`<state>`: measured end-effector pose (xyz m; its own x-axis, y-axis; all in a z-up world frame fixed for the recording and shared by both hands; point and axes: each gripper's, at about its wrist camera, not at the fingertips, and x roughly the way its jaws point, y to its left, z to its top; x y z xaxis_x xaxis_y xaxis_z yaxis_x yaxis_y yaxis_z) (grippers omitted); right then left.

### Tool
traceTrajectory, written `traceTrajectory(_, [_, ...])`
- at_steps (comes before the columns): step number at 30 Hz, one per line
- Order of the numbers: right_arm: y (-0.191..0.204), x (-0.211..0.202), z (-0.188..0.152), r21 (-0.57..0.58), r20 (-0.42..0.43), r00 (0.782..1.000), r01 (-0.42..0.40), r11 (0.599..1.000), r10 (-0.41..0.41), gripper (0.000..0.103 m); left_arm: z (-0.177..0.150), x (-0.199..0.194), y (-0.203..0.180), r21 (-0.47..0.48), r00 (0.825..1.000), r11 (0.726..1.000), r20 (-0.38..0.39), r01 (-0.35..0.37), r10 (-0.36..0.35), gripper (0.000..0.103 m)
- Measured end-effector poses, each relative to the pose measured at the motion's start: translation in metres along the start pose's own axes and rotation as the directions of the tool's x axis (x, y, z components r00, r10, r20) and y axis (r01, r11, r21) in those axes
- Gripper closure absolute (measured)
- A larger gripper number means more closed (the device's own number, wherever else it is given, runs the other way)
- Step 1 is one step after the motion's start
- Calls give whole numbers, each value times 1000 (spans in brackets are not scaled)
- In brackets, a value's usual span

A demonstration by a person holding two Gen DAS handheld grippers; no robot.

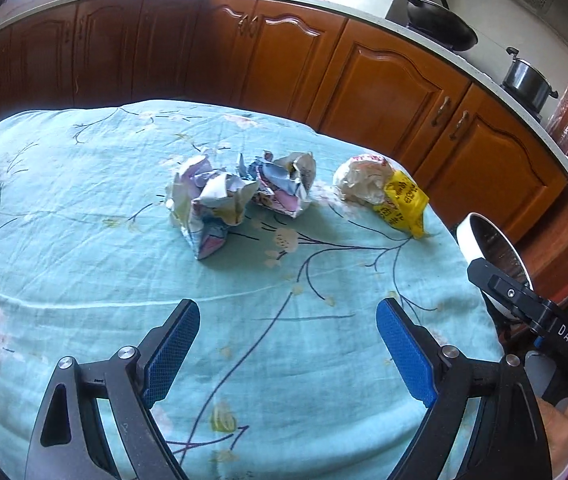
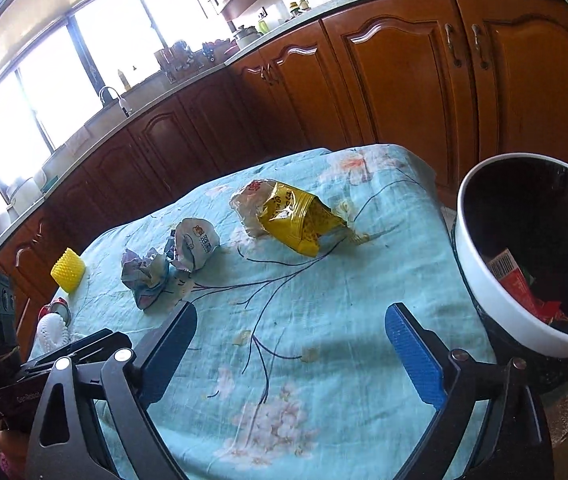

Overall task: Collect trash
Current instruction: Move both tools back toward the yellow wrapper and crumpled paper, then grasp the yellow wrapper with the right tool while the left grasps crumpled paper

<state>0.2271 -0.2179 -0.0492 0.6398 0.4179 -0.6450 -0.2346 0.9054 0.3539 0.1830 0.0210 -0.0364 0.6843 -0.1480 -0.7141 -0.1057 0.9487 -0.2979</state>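
Two crumpled paper wrappers lie side by side on the light blue flowered tablecloth. To their right sits a yellow snack bag with clear plastic bunched against it. My left gripper hovers over the cloth short of the wrappers, open and empty. In the right wrist view the wrappers and the yellow bag lie ahead of my right gripper, also open and empty. A white-rimmed trash bin with a black liner stands off the table's right edge, red packaging inside it.
A yellow spiky cup and a white knobbly object sit at the table's left side. Brown kitchen cabinets run behind the table, with a black wok and a steel pot on the counter.
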Motion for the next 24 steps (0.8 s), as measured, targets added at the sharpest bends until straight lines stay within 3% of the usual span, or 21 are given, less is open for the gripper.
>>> traceTrajectory(12, [7, 38, 32, -75, 0, 1000, 18, 997, -18, 7, 38, 20, 31, -30, 993, 993, 47, -111, 112, 12])
traceTrajectory(18, [8, 58, 50, -96, -4, 1000, 30, 995, -30, 9, 54, 45, 34, -22, 992, 993, 42, -119, 119, 12])
traceTrajectory(21, [6, 71, 56, -97, -18, 999, 43, 994, -45, 15, 58, 58, 38, -29, 993, 993, 39, -114, 116, 12])
traceTrajectory(23, [2, 81, 58, -89, -39, 998, 53, 995, -57, 27, 59, 67, 41, -33, 993, 993, 33, -110, 111, 14])
traceTrajectory(24, [1, 84, 58, -85, -50, 997, 55, 995, -59, 32, 59, 69, 41, -30, 994, 994, 31, -108, 109, 20])
